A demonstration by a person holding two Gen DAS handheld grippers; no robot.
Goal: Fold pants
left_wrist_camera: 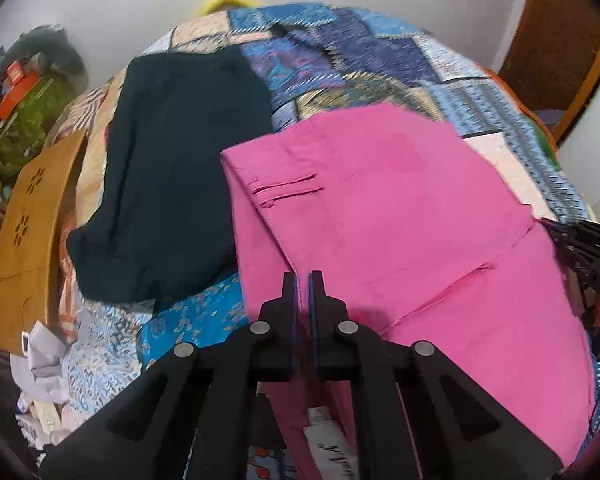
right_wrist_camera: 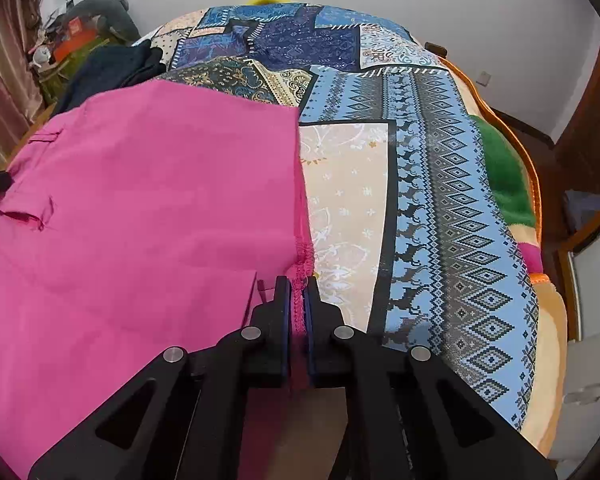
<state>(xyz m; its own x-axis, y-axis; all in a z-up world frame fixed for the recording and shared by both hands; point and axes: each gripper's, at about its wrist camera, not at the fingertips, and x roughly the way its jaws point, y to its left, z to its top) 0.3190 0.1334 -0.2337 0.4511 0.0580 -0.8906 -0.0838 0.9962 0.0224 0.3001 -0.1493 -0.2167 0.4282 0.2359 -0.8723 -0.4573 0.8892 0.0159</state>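
Observation:
Bright pink pants (left_wrist_camera: 400, 208) lie flat on a patchwork bedspread (left_wrist_camera: 340, 52), with pocket slits showing. My left gripper (left_wrist_camera: 302, 280) is shut at their near left edge, pink cloth showing in the thin gap between its blue pads. A white label (left_wrist_camera: 332, 440) hangs under it. In the right wrist view the pants (right_wrist_camera: 140, 200) fill the left half. My right gripper (right_wrist_camera: 298, 284) is shut on their stitched right edge, which runs up between the pads. Both grippers point steeply down at the bed.
A dark navy garment (left_wrist_camera: 180, 180) lies on the bed left of the pants, also in the right view (right_wrist_camera: 112, 64). A wooden board (left_wrist_camera: 28, 240) and a clutter pile (left_wrist_camera: 24, 92) stand at the left. The bedspread (right_wrist_camera: 440, 200) lies bare to the right; a green blanket (right_wrist_camera: 500, 172) edges it.

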